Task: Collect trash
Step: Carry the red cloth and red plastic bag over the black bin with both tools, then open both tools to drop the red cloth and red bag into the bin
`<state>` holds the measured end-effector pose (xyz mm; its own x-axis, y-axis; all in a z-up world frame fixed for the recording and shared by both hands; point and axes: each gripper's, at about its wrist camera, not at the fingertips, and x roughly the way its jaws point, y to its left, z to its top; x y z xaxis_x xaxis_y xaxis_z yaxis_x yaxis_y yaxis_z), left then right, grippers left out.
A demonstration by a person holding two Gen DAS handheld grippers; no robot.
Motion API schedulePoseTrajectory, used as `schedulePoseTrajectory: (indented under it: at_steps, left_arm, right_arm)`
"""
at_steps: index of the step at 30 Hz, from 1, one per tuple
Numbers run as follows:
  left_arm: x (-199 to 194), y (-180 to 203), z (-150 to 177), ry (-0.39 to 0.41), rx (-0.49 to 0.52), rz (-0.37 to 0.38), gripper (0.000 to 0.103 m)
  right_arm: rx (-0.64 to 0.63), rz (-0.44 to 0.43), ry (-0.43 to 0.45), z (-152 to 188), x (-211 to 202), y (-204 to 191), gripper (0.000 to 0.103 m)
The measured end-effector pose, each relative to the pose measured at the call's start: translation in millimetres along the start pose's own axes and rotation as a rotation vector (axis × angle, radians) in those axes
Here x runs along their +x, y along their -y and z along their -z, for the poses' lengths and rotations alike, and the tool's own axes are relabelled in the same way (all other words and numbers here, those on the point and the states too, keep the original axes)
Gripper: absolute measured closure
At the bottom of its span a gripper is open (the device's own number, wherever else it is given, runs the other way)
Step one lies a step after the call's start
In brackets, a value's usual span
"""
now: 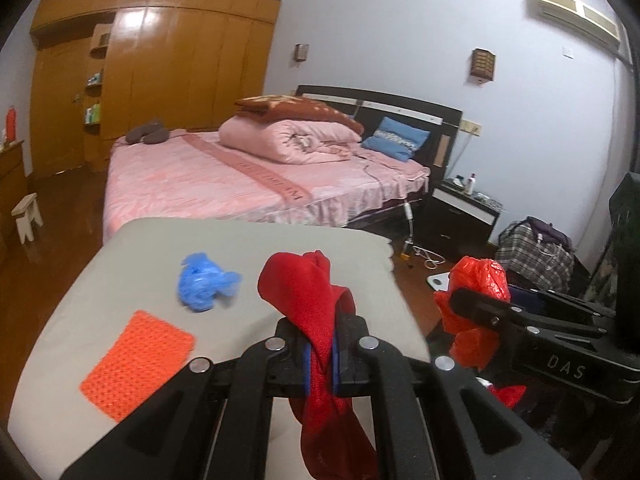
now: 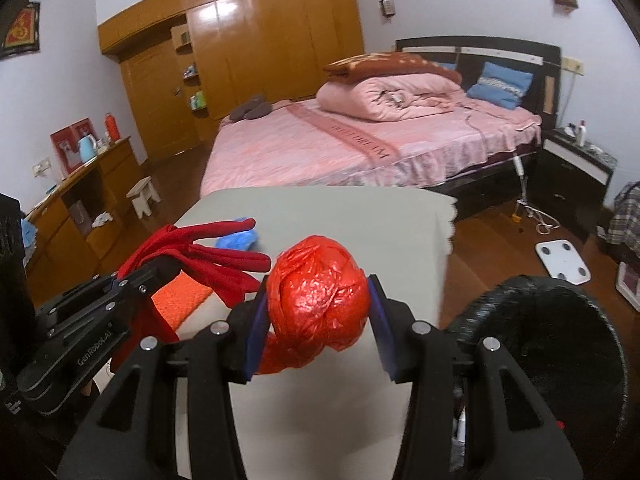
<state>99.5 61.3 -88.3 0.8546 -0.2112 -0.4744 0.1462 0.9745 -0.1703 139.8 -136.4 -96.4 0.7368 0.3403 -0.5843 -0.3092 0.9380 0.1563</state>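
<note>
My left gripper (image 1: 322, 344) is shut on a red glove (image 1: 308, 288) that hangs through its jaws above the grey table (image 1: 280, 240). In the right wrist view that glove (image 2: 224, 256) sticks out of the left gripper (image 2: 168, 266), fingers pointing right. My right gripper (image 2: 320, 320) is shut on a crumpled red plastic bag (image 2: 318, 300), which its blue pads squeeze from both sides. In the left wrist view the right gripper (image 1: 460, 300) and its red plastic bag (image 1: 480, 276) sit off the table's right edge. A crumpled blue plastic bag (image 1: 206, 282) lies on the table.
An orange knitted mat (image 1: 138, 364) lies on the table's left part. A black bin (image 2: 552, 340) stands low at the right, next to the table. Beyond are a pink bed (image 2: 360, 148), a wooden wardrobe (image 2: 260, 40), a white scale (image 2: 562, 258) and a small stool (image 2: 144, 196).
</note>
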Motion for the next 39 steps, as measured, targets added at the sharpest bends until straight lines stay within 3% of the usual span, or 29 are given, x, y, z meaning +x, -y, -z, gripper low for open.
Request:
schedulePoseTrajectory:
  at_steps: [15, 28, 31, 32, 33, 34, 35, 36, 39]
  left_arm:
    - [12, 90, -1, -0.016, 0.105, 0.156, 0.096]
    - [45, 178, 1, -0.058, 0.186, 0.325, 0.096]
    - [58, 197, 3, -0.076, 0.196, 0.374, 0.096]
    - [62, 203, 4, -0.085, 0.198, 0.387, 0.095]
    - [66, 207, 3, -0.088, 0.199, 0.391, 0.088]
    - [70, 208, 4, -0.094, 0.199, 0.398, 0.078]
    - [74, 211, 5, -0.101, 0.195, 0.408, 0.056]
    - [75, 211, 6, -0.098, 0.192, 0.41, 0.046]
    - [78, 210, 10, -0.1, 0.209, 0.395, 0.045]
  right_arm:
    - [0.11, 0.163, 0.044, 23, -51, 89, 0.058]
    - [0.201, 0.316, 0.063, 50, -81, 171, 0.057]
    - [0.218, 0.343, 0.064, 55, -84, 187, 0.056]
    - [0.223, 0.357, 0.062, 57, -85, 193, 0.046]
    - [0.226, 0.372, 0.063, 59, -85, 197, 0.037]
    - [0.23, 0.384, 0.066, 61, -86, 201, 0.036]
    - [0.235, 0.395, 0.066, 64, -87, 206, 0.033]
    - [0.242, 0.404, 0.065, 66, -88, 209, 0.026]
    - [0.272, 0.442, 0.091, 71, -95, 216, 0.011]
